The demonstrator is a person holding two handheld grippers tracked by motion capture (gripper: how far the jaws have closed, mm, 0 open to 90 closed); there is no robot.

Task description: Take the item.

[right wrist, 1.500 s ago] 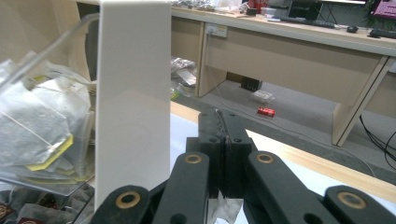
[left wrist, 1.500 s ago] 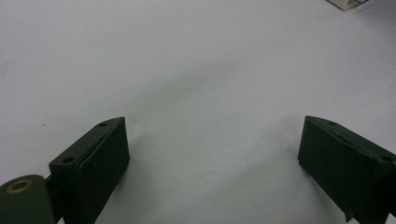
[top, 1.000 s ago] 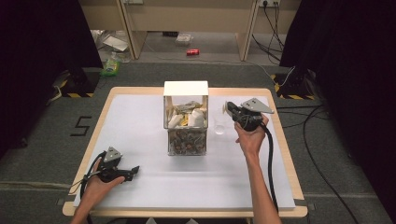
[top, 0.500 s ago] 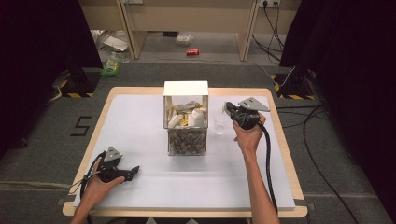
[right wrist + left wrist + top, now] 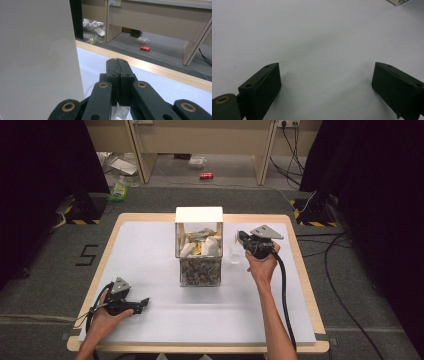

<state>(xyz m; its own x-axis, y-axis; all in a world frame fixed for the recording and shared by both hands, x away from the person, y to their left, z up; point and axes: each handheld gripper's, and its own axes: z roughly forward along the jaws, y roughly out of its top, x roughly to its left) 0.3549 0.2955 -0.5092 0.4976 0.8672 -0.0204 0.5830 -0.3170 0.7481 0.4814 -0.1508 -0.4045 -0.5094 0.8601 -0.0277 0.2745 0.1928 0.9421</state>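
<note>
High view: the right gripper (image 5: 242, 239) holds a clear plastic cup (image 5: 235, 251) at 3 o'clock of the clear box (image 5: 198, 251) of sorted items; left gripper (image 5: 144, 302) rests at 7 o'clock on the table (image 5: 150, 250), idle

Left gripper view: fingers (image 5: 262, 86) apart

Right gripper view: fingers (image 5: 113, 75) pinched together on the cup's rim; placing seems left

High view looks forward and down over the whole table (image 5: 150, 250). Left gripper view sits low, close, facing down onto bare table (image 5: 317, 37). Right gripper view looks level along its jaws past the box (image 5: 37, 55) towards the floor beyond; box (image 5: 198, 215) and red can (image 5: 145, 48) (image 5: 206, 175) are shared.
</note>
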